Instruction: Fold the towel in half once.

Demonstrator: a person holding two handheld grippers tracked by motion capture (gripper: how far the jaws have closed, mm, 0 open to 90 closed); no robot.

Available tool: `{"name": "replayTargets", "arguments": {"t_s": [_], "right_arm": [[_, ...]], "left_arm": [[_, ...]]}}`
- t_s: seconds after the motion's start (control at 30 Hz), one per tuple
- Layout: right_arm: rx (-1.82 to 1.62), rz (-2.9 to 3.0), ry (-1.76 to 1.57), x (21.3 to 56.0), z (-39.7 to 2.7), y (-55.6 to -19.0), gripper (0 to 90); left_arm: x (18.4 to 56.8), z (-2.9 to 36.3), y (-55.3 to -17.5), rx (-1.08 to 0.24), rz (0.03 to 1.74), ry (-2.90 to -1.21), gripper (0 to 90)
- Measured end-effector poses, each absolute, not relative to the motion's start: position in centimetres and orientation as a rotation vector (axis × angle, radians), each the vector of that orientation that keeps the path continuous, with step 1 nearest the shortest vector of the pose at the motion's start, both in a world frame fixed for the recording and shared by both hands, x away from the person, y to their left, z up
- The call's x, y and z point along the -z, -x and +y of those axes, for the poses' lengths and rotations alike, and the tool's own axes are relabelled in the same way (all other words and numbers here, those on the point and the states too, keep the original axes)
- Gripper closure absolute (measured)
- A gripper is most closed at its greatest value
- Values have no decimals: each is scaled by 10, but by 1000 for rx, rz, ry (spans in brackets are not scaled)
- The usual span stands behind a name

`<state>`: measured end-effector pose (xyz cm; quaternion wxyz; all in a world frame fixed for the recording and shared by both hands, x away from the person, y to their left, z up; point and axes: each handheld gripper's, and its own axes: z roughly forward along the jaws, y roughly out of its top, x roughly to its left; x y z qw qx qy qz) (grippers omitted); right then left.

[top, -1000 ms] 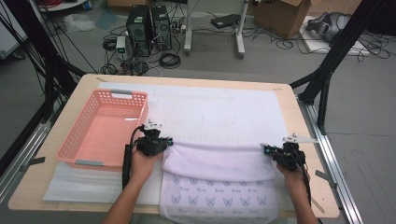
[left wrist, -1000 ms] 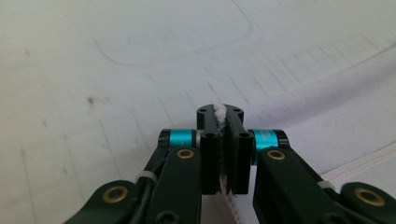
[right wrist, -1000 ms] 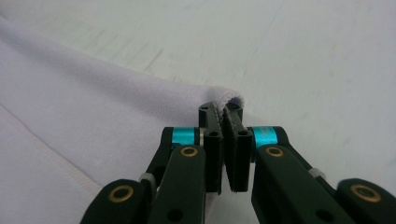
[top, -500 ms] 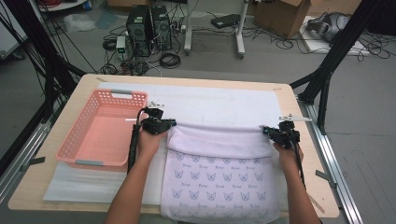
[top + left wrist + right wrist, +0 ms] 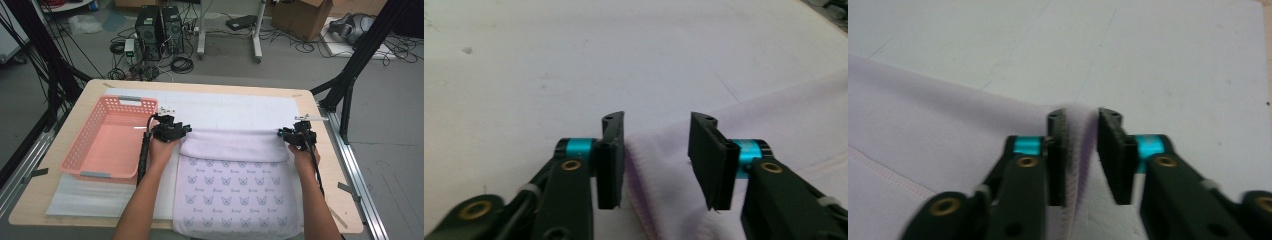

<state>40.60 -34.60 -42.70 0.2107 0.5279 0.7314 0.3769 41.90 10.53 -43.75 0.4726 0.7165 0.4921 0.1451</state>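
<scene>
Now both tools, left (image 5: 656, 165) and right (image 5: 1083, 157), parted astride the towel's (image 5: 235, 145) fold.

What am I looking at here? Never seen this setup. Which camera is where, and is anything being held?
No robot: a person stands at a table with a handheld two-jaw gripper in each hand. The high view looks down from above the person's side, with the forearms coming in from the bottom. It shows the left gripper and the right gripper at the two far corners of a folded lilac towel with a butterfly print. The towel lies on a white mat, and a pink basket stands to its left.

The other two pictures come from cameras riding on the grippers, looking along their black jaws. Both grippers' jaws have just been opening. In each gripper view the towel's folded edge lies between the jaws, slack. Neither seems to be gripping it now; the towel looks freshly released.
</scene>
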Motion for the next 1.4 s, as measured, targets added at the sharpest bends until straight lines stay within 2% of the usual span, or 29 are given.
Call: {"name": "replayTargets", "arguments": {"t_s": [0.1,0.37,0.47,0.57,0.67,0.73,0.8,1.1,1.4], "right_arm": [[-1059,2048,-1456,425,-345,-403,645],[-1104,2137,-1453,422,-351,-387,643],[-1115,2155,-1451,422,-353,-379,640],[-1082,2218,-1428,426,-351,-375,647],[-1066,2245,-1435,430,-350,-373,687],[-1063,2254,-1431,432,-350,-372,742],[-1064,2263,-1446,432,-351,-370,835],[-1128,2234,-1367,431,-355,-346,847],[-1217,2191,-1274,432,-359,-312,848]], "left_arm": [[432,104,-412,-322,1166,-1766,530],[431,100,-393,-221,1133,-1840,519],[429,99,-387,-249,1124,-1853,521],[433,101,-382,-254,1157,-1876,569],[437,99,-374,-264,1149,-1899,732],[441,98,-370,-263,1144,-1925,798],[444,99,-365,-274,1142,-1920,835],[428,103,-345,-315,1051,-1867,843],[436,110,-316,-315,1008,-1841,833]]}}
